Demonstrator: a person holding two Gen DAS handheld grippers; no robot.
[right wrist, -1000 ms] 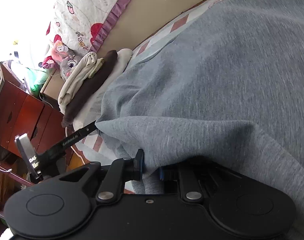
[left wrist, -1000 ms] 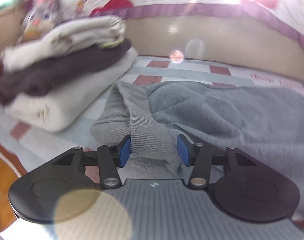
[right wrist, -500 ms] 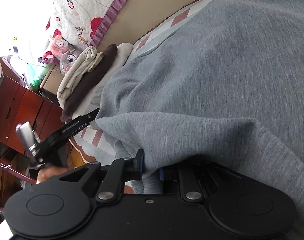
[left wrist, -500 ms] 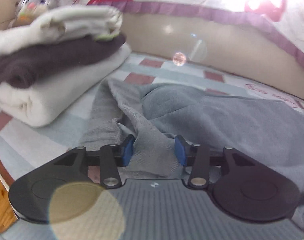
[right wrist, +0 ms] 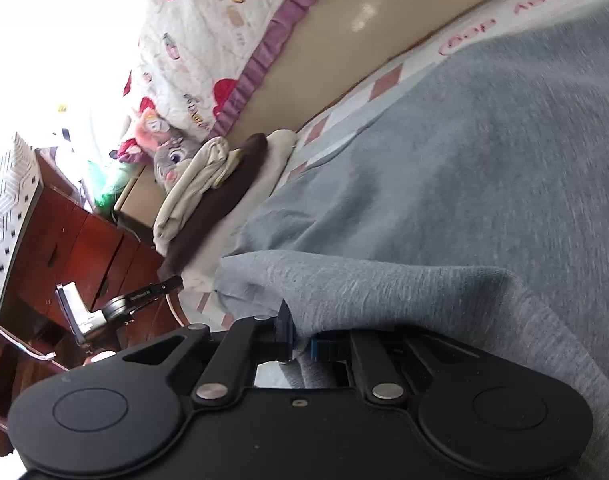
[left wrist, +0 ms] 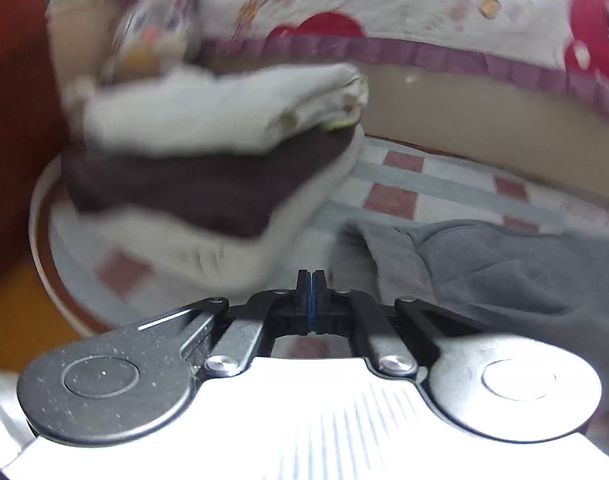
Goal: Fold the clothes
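Red-brown wooden cabinet (right wrist: 76, 240) beside the bed, bright daylight.

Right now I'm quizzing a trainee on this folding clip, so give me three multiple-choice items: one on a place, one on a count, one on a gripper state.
1. Where is the stack of folded clothes?
A. on the bed beside the grey sweatshirt
B. on the floor
C. in a drawer

2. How many folded items are stacked?
A. one
B. three
C. six

3. What is the left gripper doing?
A. gripping grey cloth
B. wide open
C. shut on nothing

Answers:
1 A, the stack rests on the checked sheet.
2 B, cream, dark brown and cream layers.
3 C, its pads meet with nothing between; the right gripper pinches the sweatshirt.
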